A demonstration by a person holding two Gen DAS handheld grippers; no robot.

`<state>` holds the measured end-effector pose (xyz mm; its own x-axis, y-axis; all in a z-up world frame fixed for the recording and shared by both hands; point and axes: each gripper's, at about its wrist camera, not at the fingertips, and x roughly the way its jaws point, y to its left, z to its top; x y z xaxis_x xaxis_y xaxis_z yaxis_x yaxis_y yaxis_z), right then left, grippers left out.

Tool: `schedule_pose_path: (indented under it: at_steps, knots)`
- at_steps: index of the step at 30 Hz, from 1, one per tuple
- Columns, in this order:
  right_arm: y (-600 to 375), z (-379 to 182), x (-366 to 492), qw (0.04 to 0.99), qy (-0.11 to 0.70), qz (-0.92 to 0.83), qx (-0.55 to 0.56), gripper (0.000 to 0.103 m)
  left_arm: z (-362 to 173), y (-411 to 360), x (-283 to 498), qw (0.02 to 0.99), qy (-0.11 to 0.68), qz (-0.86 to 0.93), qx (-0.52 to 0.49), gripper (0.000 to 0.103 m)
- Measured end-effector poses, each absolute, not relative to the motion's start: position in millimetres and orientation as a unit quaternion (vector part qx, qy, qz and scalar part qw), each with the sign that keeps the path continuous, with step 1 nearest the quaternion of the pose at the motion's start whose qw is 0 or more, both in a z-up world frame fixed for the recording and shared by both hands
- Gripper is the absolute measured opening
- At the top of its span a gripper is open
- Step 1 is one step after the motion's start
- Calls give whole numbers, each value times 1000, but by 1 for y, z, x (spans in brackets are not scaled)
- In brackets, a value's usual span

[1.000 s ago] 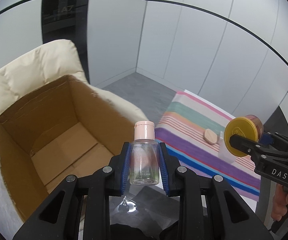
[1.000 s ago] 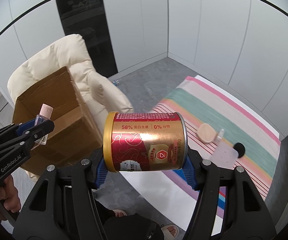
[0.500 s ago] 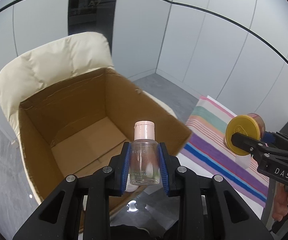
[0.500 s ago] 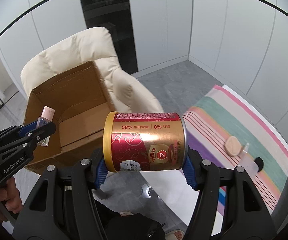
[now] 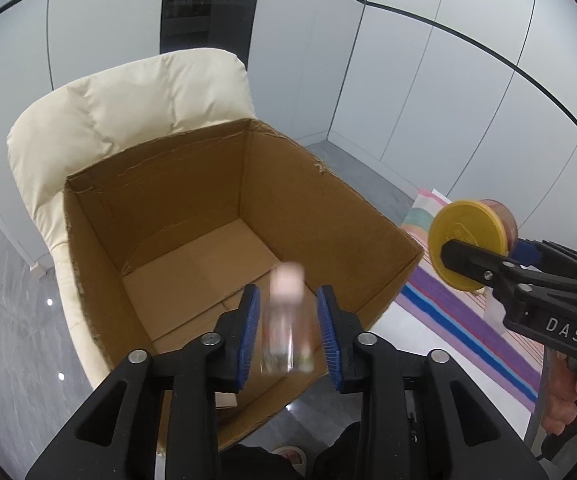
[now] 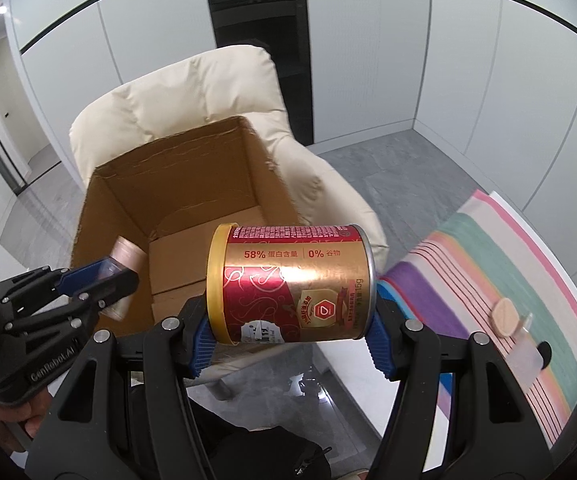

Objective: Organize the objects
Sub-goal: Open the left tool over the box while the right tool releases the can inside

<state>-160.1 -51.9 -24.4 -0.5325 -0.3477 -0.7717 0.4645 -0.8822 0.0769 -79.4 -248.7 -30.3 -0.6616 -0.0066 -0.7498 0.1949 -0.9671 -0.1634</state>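
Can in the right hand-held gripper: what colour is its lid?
Yellow lid, clearest in the left wrist view.

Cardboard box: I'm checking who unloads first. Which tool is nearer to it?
Left. The left tool hangs over the cardboard box opening; the right tool, holding the can, sits beside it.

Even, bright indoor light; ceiling lamp [image 6: 2, 9] glows at ten o'clock. Small bottle [image 5: 286, 322] motion-blurred. Fisheye bends wall seams; corners vignetted black.

I see the cardboard box [image 5: 192, 216] open-topped, its floor bare; the chair back [image 5: 128, 96] rises behind its far wall.
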Motion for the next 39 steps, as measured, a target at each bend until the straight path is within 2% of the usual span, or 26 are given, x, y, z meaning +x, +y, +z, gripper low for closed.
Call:
schedule_pose_path:
  at_steps: [7, 9, 11, 13, 23, 26, 39]
  knots:
    - [-86, -27, -161, 255, 85, -865, 424, 64, -25, -274, -62, 92, 130, -907, 389, 74]
    - [-96, -28, -160, 262, 89, -863, 424, 64, -23, -283, -57, 99, 135, -909, 381, 79]
    - [-107, -30, -160, 270, 92, -859, 426, 65, -21, -290, -51, 114, 134, -912, 372, 96]
    - [-116, -31, -160, 274, 96, -856, 428, 65, -18, -297, -42, 132, 133, -915, 358, 102]
    - [-153, -35, -156, 292, 112, -847, 429, 66, -14, -333, -23, 179, 136, -908, 352, 102]
    - [-158, -36, -154, 294, 116, -846, 429, 74, -14, -339, -21, 186, 140, -907, 351, 102]
    - [-142, -37, -158, 282, 110, -850, 432, 87, -16, -327, -32, 179, 132, -907, 358, 102]
